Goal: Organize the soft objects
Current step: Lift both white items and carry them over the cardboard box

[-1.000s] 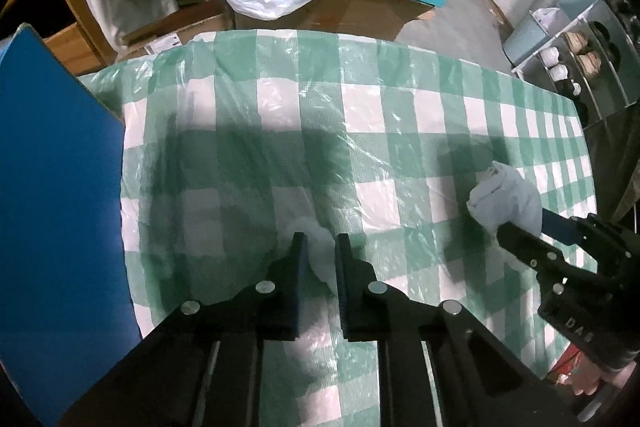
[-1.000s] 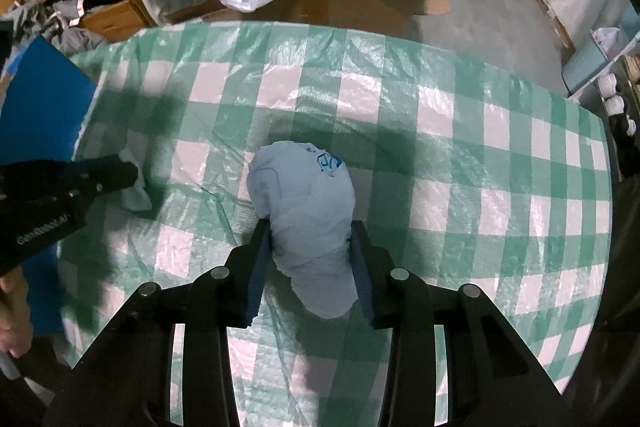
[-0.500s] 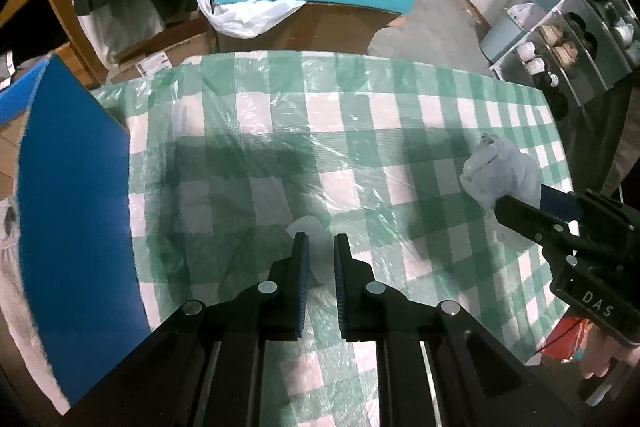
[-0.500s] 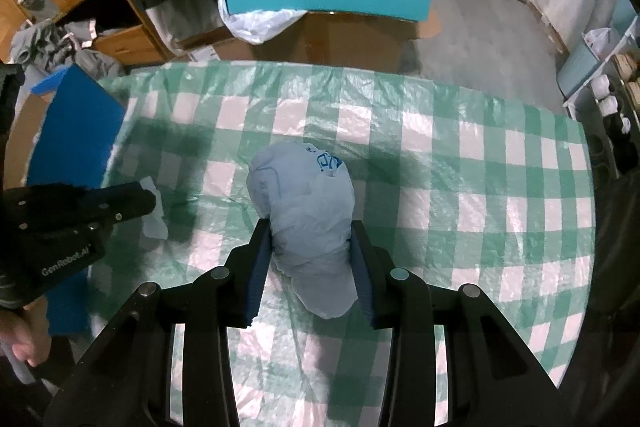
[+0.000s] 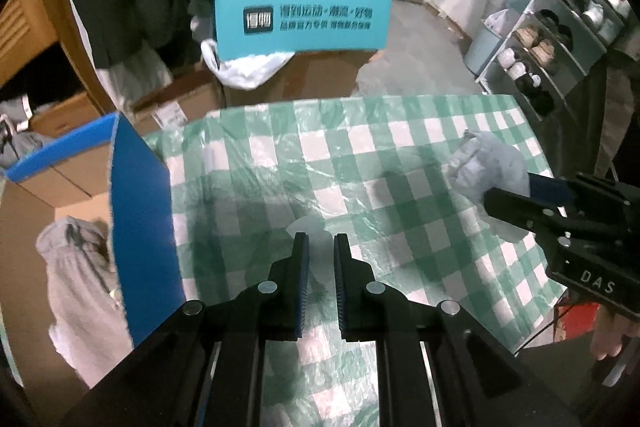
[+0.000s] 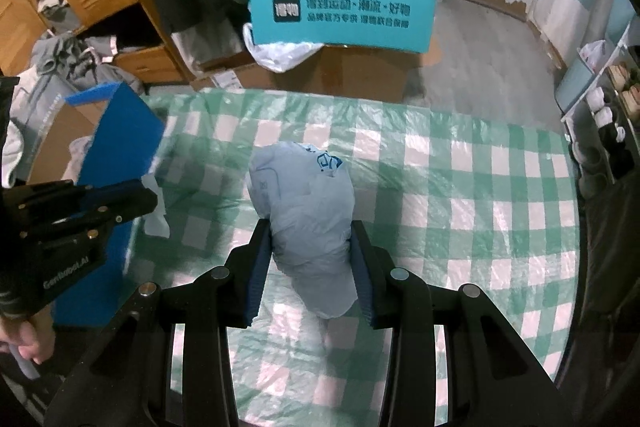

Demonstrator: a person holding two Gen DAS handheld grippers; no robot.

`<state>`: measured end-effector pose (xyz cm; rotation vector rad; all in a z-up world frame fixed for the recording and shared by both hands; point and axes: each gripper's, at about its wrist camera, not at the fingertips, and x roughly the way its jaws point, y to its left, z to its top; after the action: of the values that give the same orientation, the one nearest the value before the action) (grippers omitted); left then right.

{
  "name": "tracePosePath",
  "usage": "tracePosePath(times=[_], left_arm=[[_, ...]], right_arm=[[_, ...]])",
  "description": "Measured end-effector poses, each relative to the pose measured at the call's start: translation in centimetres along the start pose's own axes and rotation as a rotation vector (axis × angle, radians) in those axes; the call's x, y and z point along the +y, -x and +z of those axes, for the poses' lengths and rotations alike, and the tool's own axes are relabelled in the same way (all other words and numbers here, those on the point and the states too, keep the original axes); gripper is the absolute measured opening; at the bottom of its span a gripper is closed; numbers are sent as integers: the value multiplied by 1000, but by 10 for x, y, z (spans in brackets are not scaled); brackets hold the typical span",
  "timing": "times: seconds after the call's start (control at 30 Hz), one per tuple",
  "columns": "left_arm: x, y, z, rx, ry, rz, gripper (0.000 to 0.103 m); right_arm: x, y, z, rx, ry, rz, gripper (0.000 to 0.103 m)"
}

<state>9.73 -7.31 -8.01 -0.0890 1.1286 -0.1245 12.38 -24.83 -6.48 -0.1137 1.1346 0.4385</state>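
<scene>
Left wrist view: left gripper [image 5: 320, 255] pinching thin white scrap [image 5: 310, 231], jaws nearly closed, hanging over near middle of checkered table [image 5: 400, 155]. Blue-sided box [image 5: 136, 227] sitting at table's left edge, grey garment [image 5: 76, 275] inside.

Right wrist view: right gripper [image 6: 312, 247] clamping pale blue bundle [image 6: 308, 211], bundle hanging above table centre. Box [image 6: 116, 147] lying at left edge. Likely step: carrying both to box. Advice: keeping squeeze firm, clearing box wall before letting go, watching loose tail of bundle.

Both wrist views look steeply down, seemingly from well above, sharing the checked tablecloth [image 5: 400, 155].
</scene>
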Motion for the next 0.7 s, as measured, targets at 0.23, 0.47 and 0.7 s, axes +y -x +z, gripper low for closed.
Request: tracePosePath(times=[0.23,0.47,0.7], left_arm=[[-4,33,-6,-62,-32,1,12],[4,59,-14,-112,-41,26,12],[29,75,-20,-135,-6,44,12]], right_arm=[[16,18,0,-40,12,36,37],[38,30,5,-65,42,65,37],[67,35,13,-79,87,95,37]])
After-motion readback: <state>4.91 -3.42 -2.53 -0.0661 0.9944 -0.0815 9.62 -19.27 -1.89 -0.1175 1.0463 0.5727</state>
